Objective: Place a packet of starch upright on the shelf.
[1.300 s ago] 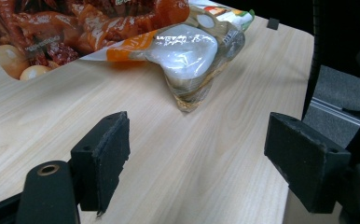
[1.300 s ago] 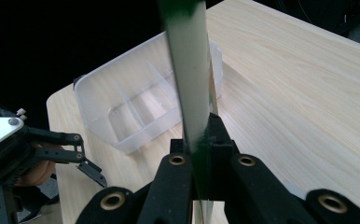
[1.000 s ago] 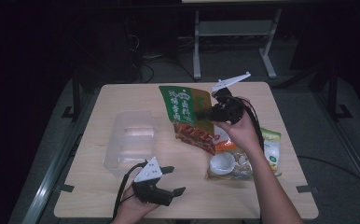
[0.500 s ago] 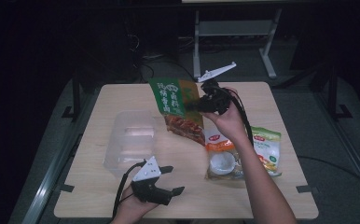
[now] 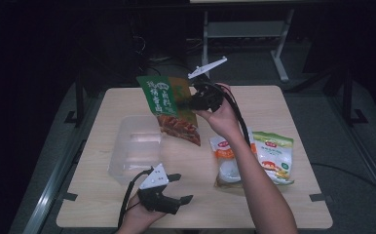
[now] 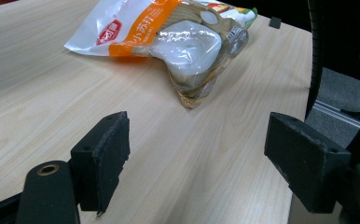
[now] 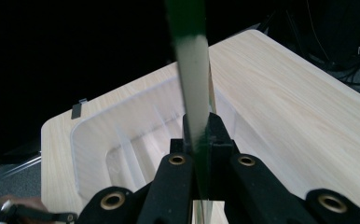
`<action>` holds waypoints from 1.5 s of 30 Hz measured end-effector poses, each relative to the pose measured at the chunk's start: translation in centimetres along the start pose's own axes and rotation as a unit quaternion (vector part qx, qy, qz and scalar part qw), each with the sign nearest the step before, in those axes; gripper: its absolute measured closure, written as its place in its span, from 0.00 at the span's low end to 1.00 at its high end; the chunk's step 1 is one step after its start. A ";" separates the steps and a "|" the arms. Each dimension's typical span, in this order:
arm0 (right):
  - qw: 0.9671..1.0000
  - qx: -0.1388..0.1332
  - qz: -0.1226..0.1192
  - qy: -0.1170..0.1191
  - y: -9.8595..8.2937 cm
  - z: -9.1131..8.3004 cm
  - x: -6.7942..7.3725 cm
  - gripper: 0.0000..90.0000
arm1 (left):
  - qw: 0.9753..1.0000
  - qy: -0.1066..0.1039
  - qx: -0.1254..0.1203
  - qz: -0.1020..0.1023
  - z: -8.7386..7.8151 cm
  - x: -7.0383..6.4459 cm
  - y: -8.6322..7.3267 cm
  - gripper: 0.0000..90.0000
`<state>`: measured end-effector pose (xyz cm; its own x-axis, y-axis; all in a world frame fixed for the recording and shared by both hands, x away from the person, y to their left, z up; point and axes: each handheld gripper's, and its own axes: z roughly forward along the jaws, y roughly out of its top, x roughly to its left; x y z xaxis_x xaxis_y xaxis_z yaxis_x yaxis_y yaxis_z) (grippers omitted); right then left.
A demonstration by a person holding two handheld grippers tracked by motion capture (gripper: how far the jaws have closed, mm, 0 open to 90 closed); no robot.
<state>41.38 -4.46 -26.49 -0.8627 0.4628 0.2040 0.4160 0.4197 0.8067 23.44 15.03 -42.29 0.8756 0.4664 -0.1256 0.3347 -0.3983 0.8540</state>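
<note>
High view: the right gripper (image 5: 196, 101) is raised above the far middle of the surface (image 5: 293, 97), its fingers clamped on the edge of a green snack bag (image 5: 169, 107) that hangs tilted in the air, its lower red part over the near-right rim of a clear plastic bin (image 5: 132, 148). Right gripper view confirms the grip (the bag (image 7: 192, 70) is seen edge-on, pinched between the two black fingers (image 7: 222, 135)), with the bin (image 7: 122, 140) below and beyond it. Near the front edge of the surface, left of centre, the left gripper (image 5: 178, 187) rests in the person's hand with its fingers (image 6: 101, 158) wide apart and nothing between them. Left gripper view looks across bare wood to an orange-and-white pouch (image 6: 178, 37). In the high view that pouch (image 5: 225, 158) lies toward the right edge, just beside a green-and-white pouch (image 5: 273, 156).
</note>
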 end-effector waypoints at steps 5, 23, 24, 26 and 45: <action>1.000 0.004 -0.007 0.007 1.1 1.5 0.2 1.00 | 1.000 0.002 -0.001 -0.005 -0.1 0.0 0.0 0.25; 0.999 0.004 -0.008 0.031 3.6 8.4 0.7 1.00 | 1.000 0.004 0.003 -0.001 -0.3 0.3 -0.1 0.25; 0.999 0.004 -0.008 0.031 3.6 8.4 0.7 1.00 | 1.000 0.004 0.003 -0.002 -0.3 0.3 -0.1 0.25; 0.999 0.001 -0.009 0.031 3.8 9.2 0.8 1.00 | 1.000 0.003 0.005 0.000 -0.3 0.3 -0.1 0.25; 0.999 0.004 0.010 0.031 2.8 14.9 -0.6 1.00 | 1.000 0.006 0.003 -0.001 -0.4 0.5 -0.1 0.25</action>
<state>47.32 8.05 -32.62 -0.8700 0.4223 0.2547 0.4358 0.4168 0.7977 23.76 15.60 -42.23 0.8708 0.4762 -0.1223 0.3388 -0.4010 0.8511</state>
